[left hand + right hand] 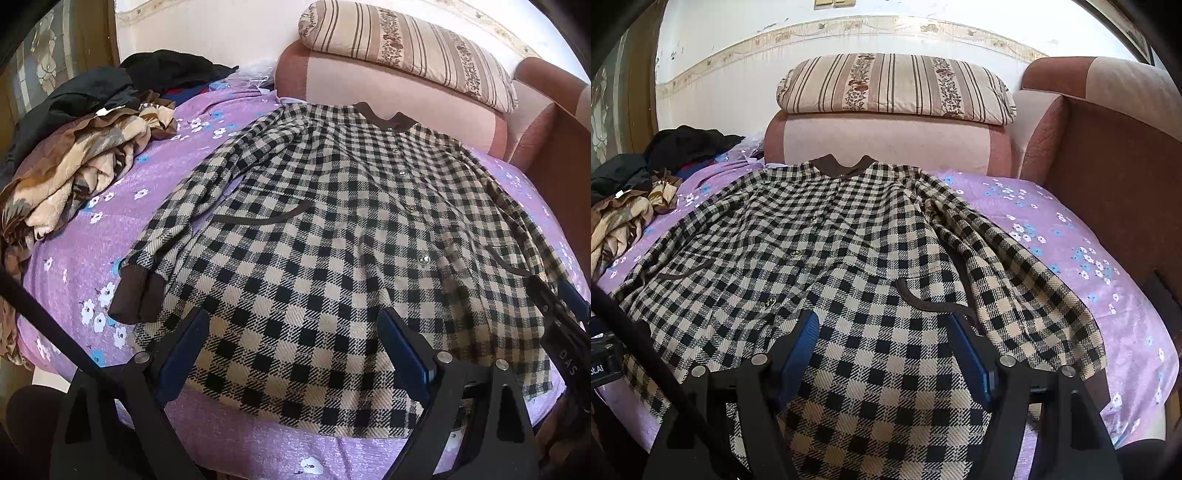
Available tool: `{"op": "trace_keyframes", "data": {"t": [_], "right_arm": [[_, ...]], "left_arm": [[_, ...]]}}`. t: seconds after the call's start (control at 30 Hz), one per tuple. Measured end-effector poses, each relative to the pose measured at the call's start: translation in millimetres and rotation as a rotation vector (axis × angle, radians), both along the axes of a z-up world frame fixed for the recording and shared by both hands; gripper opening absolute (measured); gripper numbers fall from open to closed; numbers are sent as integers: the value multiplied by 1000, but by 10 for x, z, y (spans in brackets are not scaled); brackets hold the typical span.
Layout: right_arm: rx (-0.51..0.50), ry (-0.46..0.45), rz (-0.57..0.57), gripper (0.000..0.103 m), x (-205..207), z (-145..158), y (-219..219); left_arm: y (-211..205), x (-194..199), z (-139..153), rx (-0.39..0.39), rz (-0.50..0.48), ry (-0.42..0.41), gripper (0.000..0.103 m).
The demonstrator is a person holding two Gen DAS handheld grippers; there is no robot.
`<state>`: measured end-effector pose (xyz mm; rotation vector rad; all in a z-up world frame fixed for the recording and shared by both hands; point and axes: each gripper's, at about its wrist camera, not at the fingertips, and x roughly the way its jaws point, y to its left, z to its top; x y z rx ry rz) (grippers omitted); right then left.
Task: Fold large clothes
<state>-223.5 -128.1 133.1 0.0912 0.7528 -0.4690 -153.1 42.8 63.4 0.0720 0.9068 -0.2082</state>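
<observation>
A black-and-beige checked coat [332,229] lies front up and spread flat on a purple flowered bedsheet [81,258], its brown collar [384,120] at the far end. The left sleeve, with a brown cuff [136,295], rests beside the body. My left gripper [295,332] hovers open over the near left part of the hem, with nothing between its fingers. My right gripper [882,321] is open too, above the coat [827,236] near its right pocket trim [923,301]. The right sleeve [1015,280] spreads out toward the right. The right gripper's fingers [561,314] show at the left wrist view's edge.
A heap of brown, beige and black clothes [81,155] sits at the far left of the bed. A striped pillow [894,86] lies on a pink padded headrest [886,140]. A brown upholstered side [1108,177] borders the bed on the right.
</observation>
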Motion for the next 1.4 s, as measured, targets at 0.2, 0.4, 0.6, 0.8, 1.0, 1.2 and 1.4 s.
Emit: {"op": "trace_keyframes", "data": {"t": [0.2, 0.4, 0.6, 0.8, 1.0, 1.2, 1.4], "right_arm": [[-1, 2, -2, 77, 6, -17, 3], [-5, 0, -3, 77, 13, -15, 2], [-17, -6, -2, 78, 3, 10, 20], [-24, -17, 1, 79, -15, 49, 60], [-23, -24, 9, 80, -31, 78, 94], [-21, -32, 15, 81, -53, 98, 118], [-9, -23, 17, 81, -34, 76, 114]], "left_arm": [[5, 6, -28, -2, 5, 8, 92], [5, 8, -18, -8, 0, 3, 92], [-9, -21, 14, -1, -8, -9, 91], [33, -35, 51, 9, 0, -17, 92], [194, 0, 102, 36, 39, -32, 92], [466, 151, 171, 74, 74, -42, 92], [1106, 529, 175, 32, 196, 13, 92]]}}
